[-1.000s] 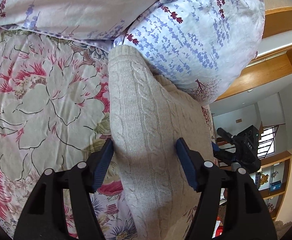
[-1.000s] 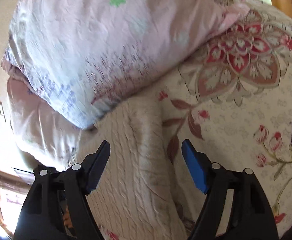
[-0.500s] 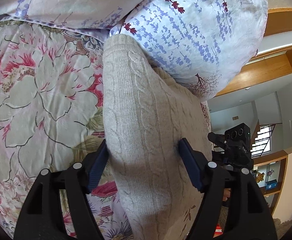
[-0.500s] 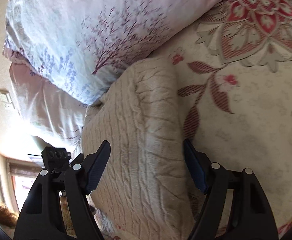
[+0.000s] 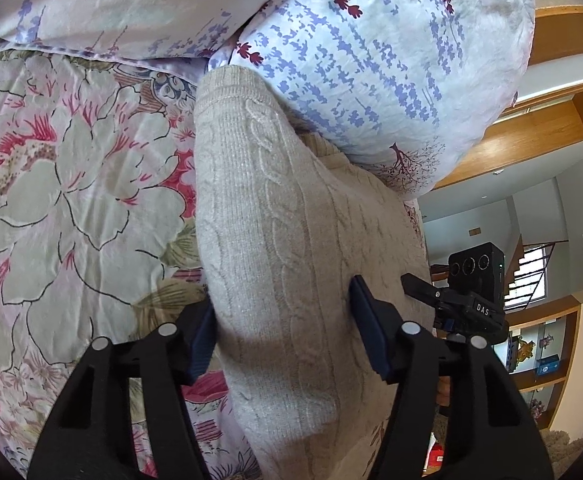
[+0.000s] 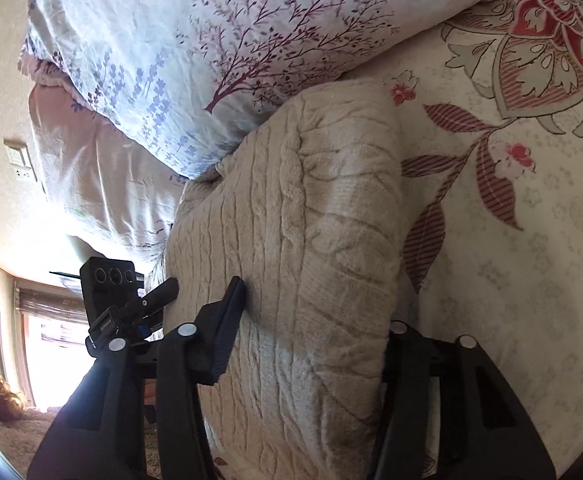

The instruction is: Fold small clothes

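A beige cable-knit sweater [image 5: 275, 264] lies folded on the floral bedspread [image 5: 71, 208], its far end against a pillow. My left gripper [image 5: 281, 334] is open, its blue pads [image 5: 365, 330] on either side of the sweater's left folded edge. In the right wrist view the sweater [image 6: 315, 216] fills the middle. My right gripper [image 6: 311, 320] is open and straddles the right folded edge; its right pad is hidden behind the knit. Each gripper shows in the other's view, on the far side of the sweater.
A blue-and-purple floral pillow [image 5: 371, 48] lies at the head of the bed, touching the sweater; it also shows in the right wrist view [image 6: 211, 40]. The bedspread [image 6: 511, 220] extends to the right. Wooden shelves [image 5: 539, 360] and a window [image 6: 51, 340] stand beyond the bed.
Both grippers have slid forward along the sweater's edges, so the knit now lies deeper between the jaws. The right view has swung from the bedspread toward the sweater.
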Tool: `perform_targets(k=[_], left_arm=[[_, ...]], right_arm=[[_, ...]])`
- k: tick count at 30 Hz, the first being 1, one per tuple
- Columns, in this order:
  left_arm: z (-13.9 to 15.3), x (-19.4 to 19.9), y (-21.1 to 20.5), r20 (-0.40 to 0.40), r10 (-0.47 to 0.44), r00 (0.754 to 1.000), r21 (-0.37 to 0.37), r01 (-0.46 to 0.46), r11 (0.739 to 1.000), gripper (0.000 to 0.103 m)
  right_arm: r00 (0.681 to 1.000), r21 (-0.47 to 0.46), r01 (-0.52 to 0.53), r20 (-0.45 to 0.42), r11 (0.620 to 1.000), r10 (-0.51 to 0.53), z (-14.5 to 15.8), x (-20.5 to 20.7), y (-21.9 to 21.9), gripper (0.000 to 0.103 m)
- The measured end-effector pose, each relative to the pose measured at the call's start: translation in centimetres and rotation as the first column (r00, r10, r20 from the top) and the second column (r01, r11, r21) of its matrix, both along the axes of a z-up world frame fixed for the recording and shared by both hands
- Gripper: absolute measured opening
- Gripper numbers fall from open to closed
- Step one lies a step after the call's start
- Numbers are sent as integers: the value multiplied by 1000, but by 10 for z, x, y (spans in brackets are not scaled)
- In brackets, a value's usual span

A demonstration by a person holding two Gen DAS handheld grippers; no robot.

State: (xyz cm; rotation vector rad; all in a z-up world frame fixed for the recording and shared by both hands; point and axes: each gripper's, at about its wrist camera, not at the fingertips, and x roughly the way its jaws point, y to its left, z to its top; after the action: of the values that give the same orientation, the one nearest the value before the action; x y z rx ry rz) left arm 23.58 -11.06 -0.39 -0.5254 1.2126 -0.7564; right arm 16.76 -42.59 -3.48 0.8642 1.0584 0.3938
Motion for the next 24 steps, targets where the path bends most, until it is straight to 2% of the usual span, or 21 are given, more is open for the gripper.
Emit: perform_targets(k=[2, 7, 11, 15, 20, 22, 24], left_arm=[[3, -2, 0, 10, 6, 1000, 7, -6, 1000, 42], [11, -3, 12, -7, 15, 1000, -43, -16, 999, 36], [23, -10, 42, -2, 44, 999, -59, -44, 997, 36], [28, -21, 91, -2, 88, 996, -52, -88, 995, 36], [28, -28, 127, 32, 106, 994, 40, -107, 993, 37], [15, -26, 139, 11, 136, 991, 76, -136, 988, 40], [-3, -25, 147, -18, 178, 984, 75, -176, 982, 48]], right_arm=[[1000, -10, -5, 10, 1000, 5, 3, -1, 6, 36], [998, 39, 21, 63, 999, -23, 16, -8, 13, 31], [995, 59, -20, 98, 998, 15, 29, -9, 41, 31], [991, 63, -81, 115, 995, 73, 29, -5, 82, 30], [982, -14, -136, 133, 991, 136, 26, 3, 135, 30], [984, -63, -124, 123, 990, 131, 22, 7, 148, 30], [990, -112, -104, 79, 988, 113, 13, 10, 152, 33]])
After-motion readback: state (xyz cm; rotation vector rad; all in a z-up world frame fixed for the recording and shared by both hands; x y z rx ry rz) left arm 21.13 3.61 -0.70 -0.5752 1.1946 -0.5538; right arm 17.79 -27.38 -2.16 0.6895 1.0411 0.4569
